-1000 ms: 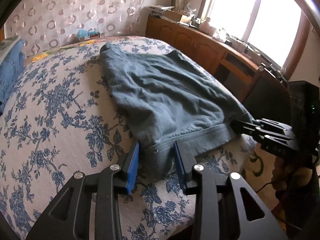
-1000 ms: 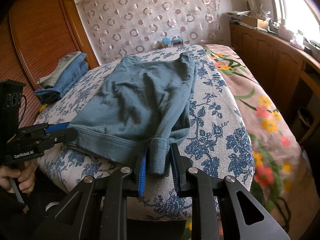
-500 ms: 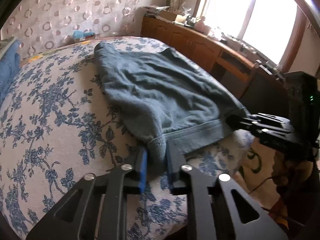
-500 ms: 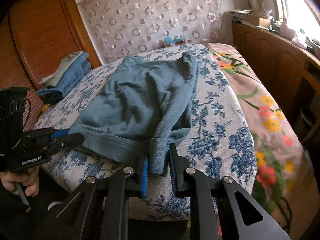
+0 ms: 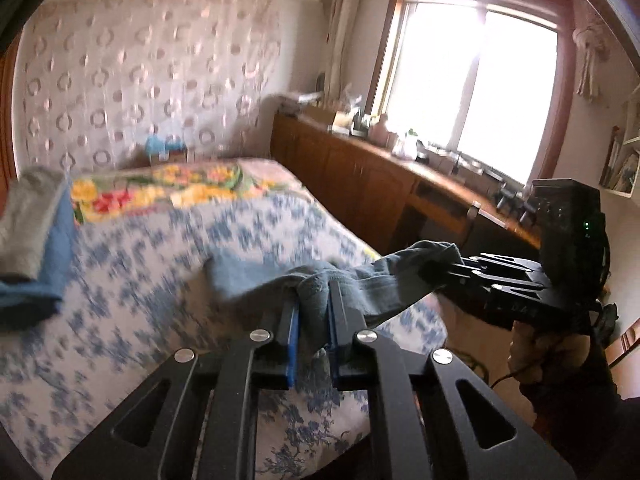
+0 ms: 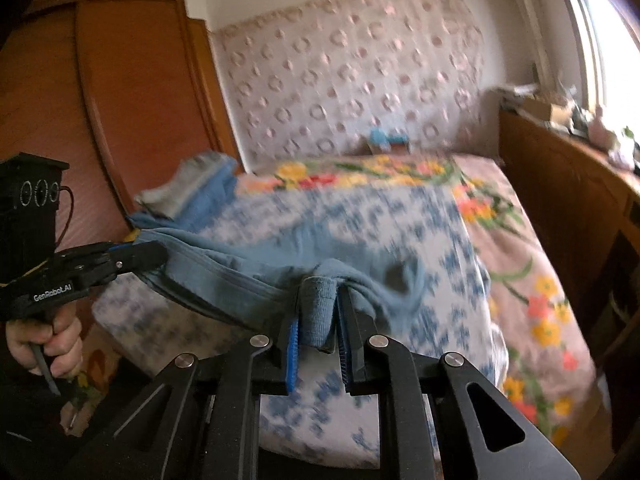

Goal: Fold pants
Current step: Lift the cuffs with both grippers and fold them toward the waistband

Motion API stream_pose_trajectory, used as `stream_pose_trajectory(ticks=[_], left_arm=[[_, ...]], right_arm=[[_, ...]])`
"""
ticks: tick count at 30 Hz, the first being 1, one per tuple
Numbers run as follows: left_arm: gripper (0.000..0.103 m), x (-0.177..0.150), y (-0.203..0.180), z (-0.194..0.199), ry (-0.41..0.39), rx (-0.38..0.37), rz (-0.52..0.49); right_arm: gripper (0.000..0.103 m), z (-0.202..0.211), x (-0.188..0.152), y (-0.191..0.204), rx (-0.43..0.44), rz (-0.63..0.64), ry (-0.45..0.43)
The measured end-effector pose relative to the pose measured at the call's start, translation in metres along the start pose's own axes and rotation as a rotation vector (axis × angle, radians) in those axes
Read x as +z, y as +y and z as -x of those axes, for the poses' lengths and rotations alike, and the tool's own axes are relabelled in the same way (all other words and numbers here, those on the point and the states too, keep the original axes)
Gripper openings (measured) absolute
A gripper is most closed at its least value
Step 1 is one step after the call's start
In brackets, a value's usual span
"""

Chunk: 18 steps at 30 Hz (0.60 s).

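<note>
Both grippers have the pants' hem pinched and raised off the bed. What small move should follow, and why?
Probably carry the hem forward toward the far end of the bed. Left gripper and right gripper each clamp a corner of the pants, so laying it over would complete a fold.

My left gripper (image 5: 313, 320) was matte black with blue pads (image 5: 293, 344) and silver screws (image 5: 261, 335); my right gripper (image 6: 318, 332) matched. White "GenRobot.AI" lettering (image 6: 52, 293) marked one; bare-skinned hand (image 6: 48, 340) behind.

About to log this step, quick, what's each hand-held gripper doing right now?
Left hand-held gripper: closed on the blue pants at one end of the lifted edge.
Right hand-held gripper: closed on the same pants edge, at its other end.
</note>
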<state>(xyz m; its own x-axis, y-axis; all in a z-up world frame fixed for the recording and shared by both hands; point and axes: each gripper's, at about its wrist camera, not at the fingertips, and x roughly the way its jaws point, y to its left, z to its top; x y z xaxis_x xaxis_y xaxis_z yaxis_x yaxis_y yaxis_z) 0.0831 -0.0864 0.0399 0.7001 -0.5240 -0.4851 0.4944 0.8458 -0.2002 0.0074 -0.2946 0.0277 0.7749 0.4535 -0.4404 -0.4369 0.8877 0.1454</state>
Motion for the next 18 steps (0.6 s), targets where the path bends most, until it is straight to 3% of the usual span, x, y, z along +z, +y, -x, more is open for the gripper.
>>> stream_pose_trajectory(ticks=[9, 18], left_arm=[[0.012, 0.034, 0.011, 0.060, -0.132, 0.039, -0.039], [0.012, 0.051, 0.039, 0.060, -0.175, 0.130, -0.062]], right_arm=[[0.016, 0.031, 0.060, 0.047, 0.064, 0.102, -0.122], [0.016, 0.010, 0.082, 0.059, 0.089, 0.167, -0.138]])
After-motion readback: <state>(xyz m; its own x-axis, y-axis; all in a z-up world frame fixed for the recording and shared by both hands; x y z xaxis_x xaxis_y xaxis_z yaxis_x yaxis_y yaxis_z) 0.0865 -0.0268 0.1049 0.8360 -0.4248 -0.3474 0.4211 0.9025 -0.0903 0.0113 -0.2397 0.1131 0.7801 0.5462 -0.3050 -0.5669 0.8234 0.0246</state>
